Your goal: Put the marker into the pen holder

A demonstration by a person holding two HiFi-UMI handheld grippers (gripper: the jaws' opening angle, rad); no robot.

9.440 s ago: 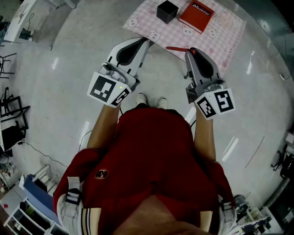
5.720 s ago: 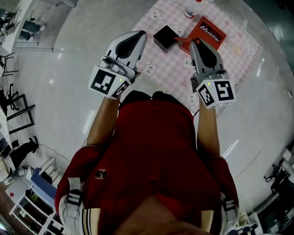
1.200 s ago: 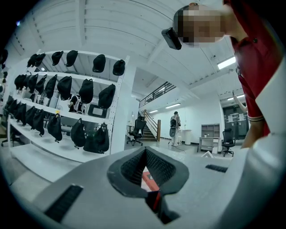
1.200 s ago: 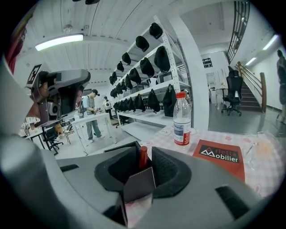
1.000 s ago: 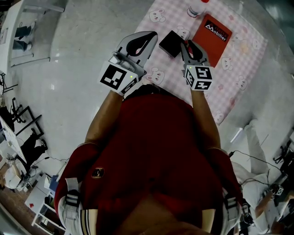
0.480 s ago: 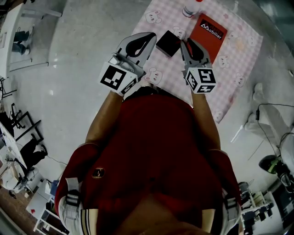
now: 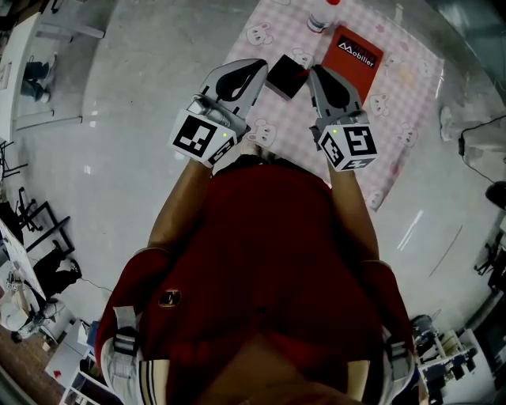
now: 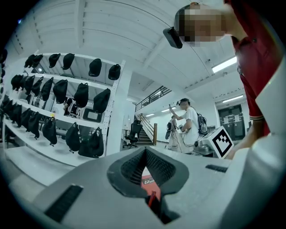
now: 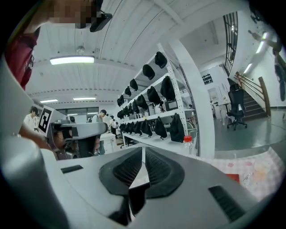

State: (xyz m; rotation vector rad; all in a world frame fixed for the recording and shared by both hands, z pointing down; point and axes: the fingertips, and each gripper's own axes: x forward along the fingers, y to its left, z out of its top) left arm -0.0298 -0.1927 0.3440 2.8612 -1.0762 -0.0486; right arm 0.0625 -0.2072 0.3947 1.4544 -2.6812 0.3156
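Observation:
The black square pen holder (image 7: 286,77) stands on the pink checked cloth (image 7: 395,119), between my two grippers. My left gripper (image 7: 258,66) hovers just left of it, jaws shut and empty. My right gripper (image 7: 315,73) is just right of the holder, beside the red book (image 7: 353,51). Its jaws are closing and the tips look together (image 9: 144,151); I see nothing between them. The marker does not show in the head view. Through the gap under the left jaws, a thin red sliver (image 8: 152,199) shows below the red book (image 8: 149,182).
A small bottle with a red cap (image 7: 319,20) stands on the cloth behind the book. The cloth lies on a pale glossy floor (image 7: 118,158). Shelves hung with dark bags (image 8: 67,98) and other people fill the room around.
The right gripper's jaws have closed from wide to nearly together beside the pen holder, and its marker cube has shifted slightly down and right. The left gripper has held still.

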